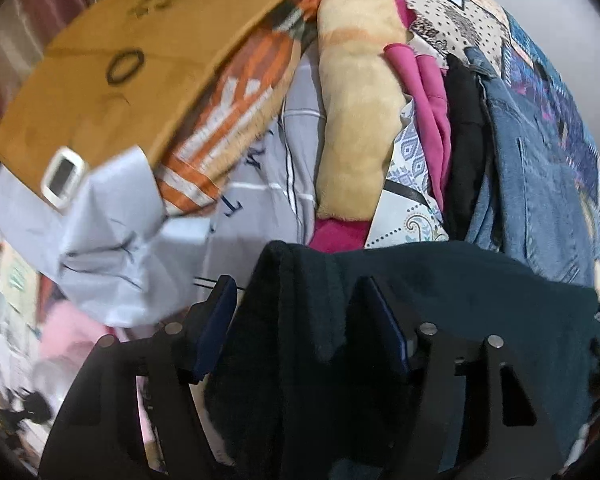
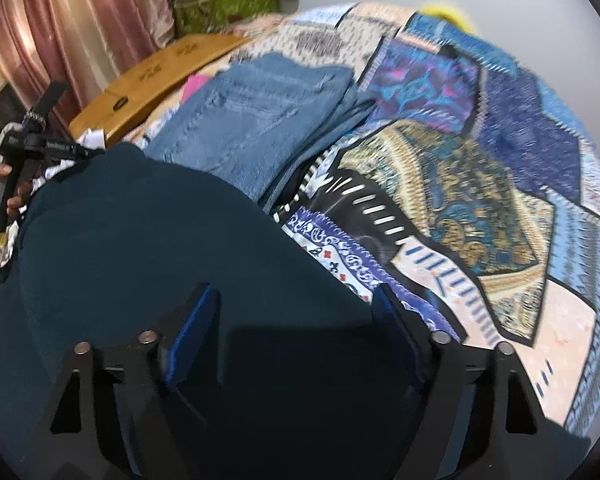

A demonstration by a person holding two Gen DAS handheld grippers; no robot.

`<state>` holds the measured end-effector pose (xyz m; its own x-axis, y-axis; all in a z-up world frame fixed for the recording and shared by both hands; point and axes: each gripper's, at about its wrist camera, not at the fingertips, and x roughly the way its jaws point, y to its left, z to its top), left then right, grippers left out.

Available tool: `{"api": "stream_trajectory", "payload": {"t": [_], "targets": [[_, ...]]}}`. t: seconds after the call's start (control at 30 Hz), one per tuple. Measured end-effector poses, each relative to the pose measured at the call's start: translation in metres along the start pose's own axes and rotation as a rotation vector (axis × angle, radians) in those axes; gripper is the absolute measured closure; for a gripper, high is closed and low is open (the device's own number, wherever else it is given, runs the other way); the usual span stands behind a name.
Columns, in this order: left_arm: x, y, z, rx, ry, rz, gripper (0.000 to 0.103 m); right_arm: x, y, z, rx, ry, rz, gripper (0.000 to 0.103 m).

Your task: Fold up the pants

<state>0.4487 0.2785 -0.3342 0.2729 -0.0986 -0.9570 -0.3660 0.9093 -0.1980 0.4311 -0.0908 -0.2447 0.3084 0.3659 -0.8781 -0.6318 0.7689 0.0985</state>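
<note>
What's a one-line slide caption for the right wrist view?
Right tool open over dark pants on a patchwork quilt, folded jeans behind.

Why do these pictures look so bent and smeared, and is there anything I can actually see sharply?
Both views are fisheye, so edges curve and the corners go black. Left wrist view: the cardboard box and grey sheet are motion-smeared, while the left gripper looks crisp. Right wrist view: the patchwork quilt blurs toward the right, the folded jeans are soft, and the dark pants show little detail.

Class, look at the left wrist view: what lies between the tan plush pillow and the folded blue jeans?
Magenta garment, then black garment, between pillow and jeans; left wrist view.
</note>
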Motion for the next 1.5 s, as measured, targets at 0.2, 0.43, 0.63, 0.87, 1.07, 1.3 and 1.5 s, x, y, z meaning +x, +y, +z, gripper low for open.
{"api": "stream_trajectory", "payload": {"t": [0.2,0.43,0.63,0.87,1.07,1.3,1.5], "targets": [[-0.005,-0.004,-0.002,0.014,0.009,-0.054,0.075,0.009,-0.006,0.003,0.058,0.023,0.096,0.051],[-0.042,-0.026,-0.005,0.109,-0.119,0.055,0.094,0.001,-0.008,-0.003,0.102,0.009,0.049,0.093],[-0.107,-0.040,0.004,0.162,-0.284,0.073,0.095,-0.034,-0.001,0.011,0.071,-0.094,-0.072,0.097],[-0.158,-0.047,-0.021,0.256,-0.371,0.052,0.095,-0.087,0.013,0.007,0.089,-0.202,-0.091,0.097],[-0.182,-0.037,-0.071,0.255,-0.419,0.057,0.095,-0.119,0.046,-0.030,0.065,-0.241,-0.092,0.097],[-0.212,-0.023,-0.129,0.259,-0.472,0.074,0.095,-0.145,0.080,-0.070,0.048,-0.273,-0.087,0.097],[-0.220,-0.008,-0.174,0.294,-0.484,0.115,0.095,-0.159,0.107,-0.100,0.047,-0.315,-0.095,0.098]]}}
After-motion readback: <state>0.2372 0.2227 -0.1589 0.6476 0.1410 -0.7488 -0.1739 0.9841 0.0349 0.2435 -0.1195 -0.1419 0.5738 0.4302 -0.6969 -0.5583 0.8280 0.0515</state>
